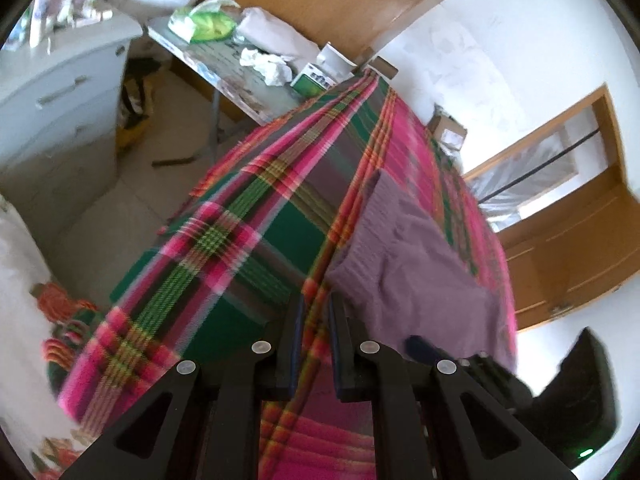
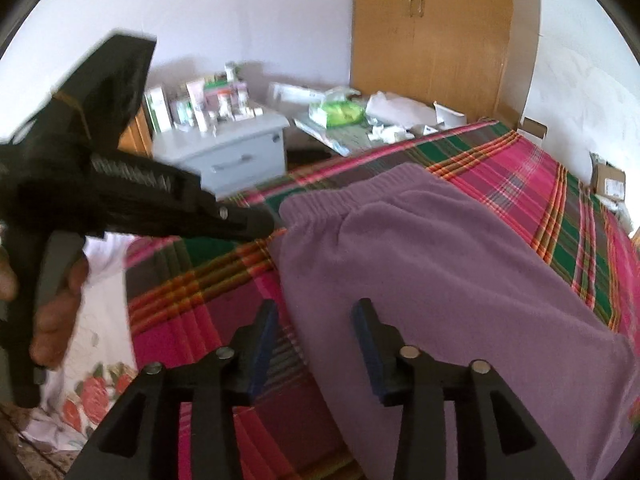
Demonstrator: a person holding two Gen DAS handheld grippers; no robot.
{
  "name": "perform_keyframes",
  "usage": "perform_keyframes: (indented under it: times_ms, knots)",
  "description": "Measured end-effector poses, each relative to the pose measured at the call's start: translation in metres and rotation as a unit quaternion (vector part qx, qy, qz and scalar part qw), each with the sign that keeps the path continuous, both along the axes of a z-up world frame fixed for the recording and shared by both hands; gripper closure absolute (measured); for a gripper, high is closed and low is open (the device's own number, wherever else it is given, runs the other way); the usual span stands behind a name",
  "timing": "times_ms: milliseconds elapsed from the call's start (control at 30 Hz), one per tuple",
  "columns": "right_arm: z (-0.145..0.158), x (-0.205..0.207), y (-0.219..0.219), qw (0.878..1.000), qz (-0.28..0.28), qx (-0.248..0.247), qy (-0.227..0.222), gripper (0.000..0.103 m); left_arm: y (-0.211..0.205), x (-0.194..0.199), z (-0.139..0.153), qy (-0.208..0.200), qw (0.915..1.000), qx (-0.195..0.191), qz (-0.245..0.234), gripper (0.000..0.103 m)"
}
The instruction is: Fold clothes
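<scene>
Garment: purple fleece trousers (image 2: 432,264) lie spread on the bed's plaid blanket (image 2: 532,184), elastic waistband toward the far side, probably laid flat so the cloth can be folded over itself.
Bed: serves as the folding surface; a cluttered desk (image 2: 360,128) and a grey drawer unit (image 2: 236,148) stand beyond it, well clear of the work.
Right gripper (image 2: 316,344): hovers above the near part of the trousers with its fingers moderately apart and nothing between them; the garment's near edge runs under the gap, so a drop would likely catch that edge.
Left gripper (image 1: 316,340): its fingers stand close together with a narrow gap, over a plaid stripe; whether they pinch any blanket I cannot tell.
Trousers relative to left fingers: just beside them, to the right (image 1: 404,248), apparently not touching.
Hand: a hand (image 2: 48,300) squeezes the left gripper's handle in the right wrist view, its tips near the waistband.
</scene>
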State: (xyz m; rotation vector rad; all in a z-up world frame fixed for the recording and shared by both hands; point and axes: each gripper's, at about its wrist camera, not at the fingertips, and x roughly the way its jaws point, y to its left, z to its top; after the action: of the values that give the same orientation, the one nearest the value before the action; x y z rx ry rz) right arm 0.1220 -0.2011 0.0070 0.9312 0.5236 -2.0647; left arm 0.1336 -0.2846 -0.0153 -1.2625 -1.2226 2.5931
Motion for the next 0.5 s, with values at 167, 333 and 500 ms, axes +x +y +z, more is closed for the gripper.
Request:
perform_keyframes:
  times_ms: [167,333,500]
  knots:
    - [-0.002,0.006,-0.013,0.999,0.005,0.032,0.033,0.056,-0.01,-0.005,-0.006,-0.001,0.998,0.061,0.013,0.091]
    - [-0.002,0.007,-0.016,0.998,-0.001,0.041,0.047,0.056,-0.013,-0.011,-0.004,-0.003,0.9971,0.074,0.019,0.091]
    - [-0.001,0.005,-0.013,0.997,-0.026,0.046,0.056,0.083,-0.017,-0.02,-0.003,-0.011,0.9954,0.094,0.017,0.091]
